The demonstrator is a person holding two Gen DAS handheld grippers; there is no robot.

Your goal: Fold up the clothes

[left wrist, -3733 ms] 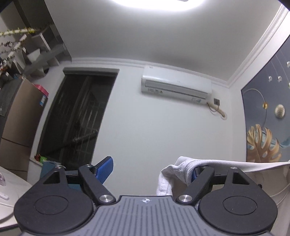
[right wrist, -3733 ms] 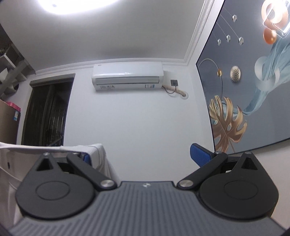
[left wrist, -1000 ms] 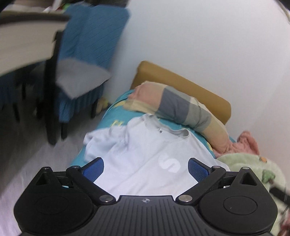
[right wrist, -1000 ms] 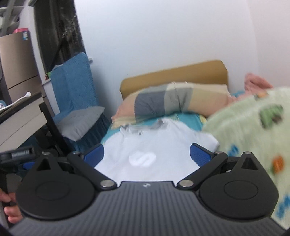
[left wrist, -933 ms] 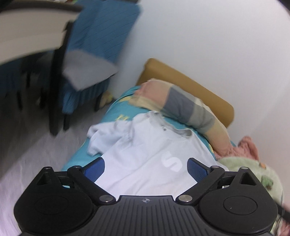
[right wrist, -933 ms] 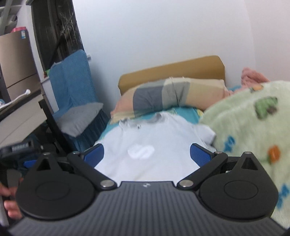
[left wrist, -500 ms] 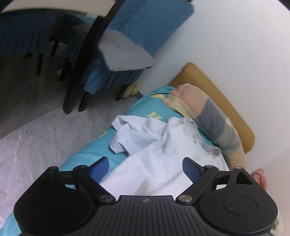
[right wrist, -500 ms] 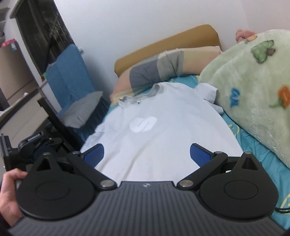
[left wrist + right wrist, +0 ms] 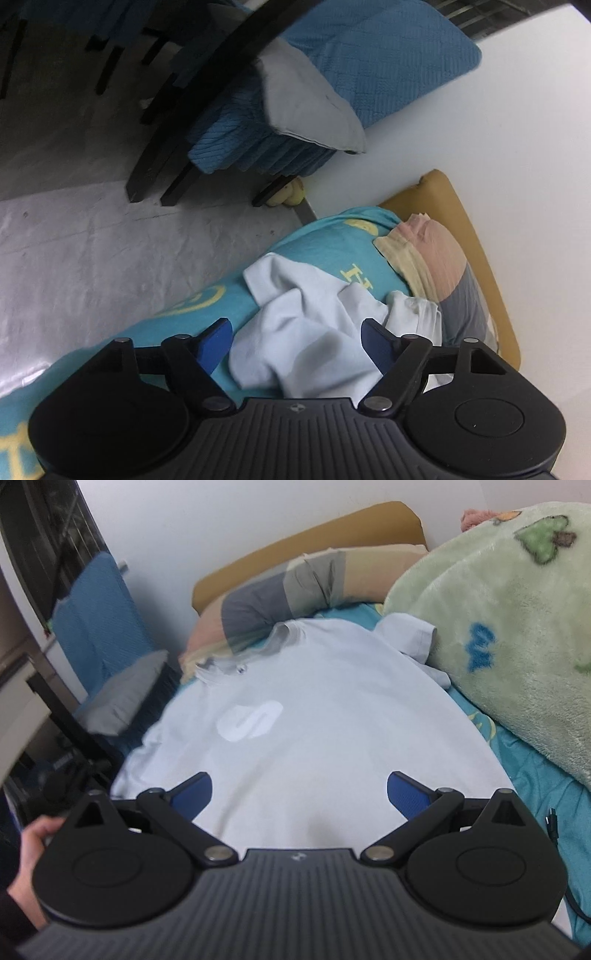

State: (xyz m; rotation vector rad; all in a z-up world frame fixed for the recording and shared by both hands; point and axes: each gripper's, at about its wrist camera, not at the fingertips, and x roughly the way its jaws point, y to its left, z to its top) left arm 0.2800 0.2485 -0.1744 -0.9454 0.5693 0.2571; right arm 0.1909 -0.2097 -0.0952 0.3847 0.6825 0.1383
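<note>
A pale blue T-shirt (image 9: pixel 314 716) with a white S logo lies spread front-up on a teal bed sheet (image 9: pixel 539 775), collar toward the pillow. Its left sleeve (image 9: pixel 295 295) is crumpled at the bed's edge in the left wrist view. My left gripper (image 9: pixel 297 341) hovers just over that crumpled sleeve, open, with nothing between its blue fingers. My right gripper (image 9: pixel 299 794) is open above the lower body of the shirt, empty. The shirt's right sleeve (image 9: pixel 410 631) rests against the green blanket.
A striped pillow (image 9: pixel 295 587) and tan headboard (image 9: pixel 295 542) lie beyond the collar. A fluffy green blanket (image 9: pixel 517 627) fills the bed's right side. A blue-covered chair (image 9: pixel 303 110) with grey cushion stands on the grey floor (image 9: pixel 92 240). A hand (image 9: pixel 33 838) holds the left gripper's handle.
Both grippers have come down from holding the shirt up toward the ceiling; the shirt now lies on the bed. The left gripper swung left and lower over the crumpled sleeve; the right moved closer.
</note>
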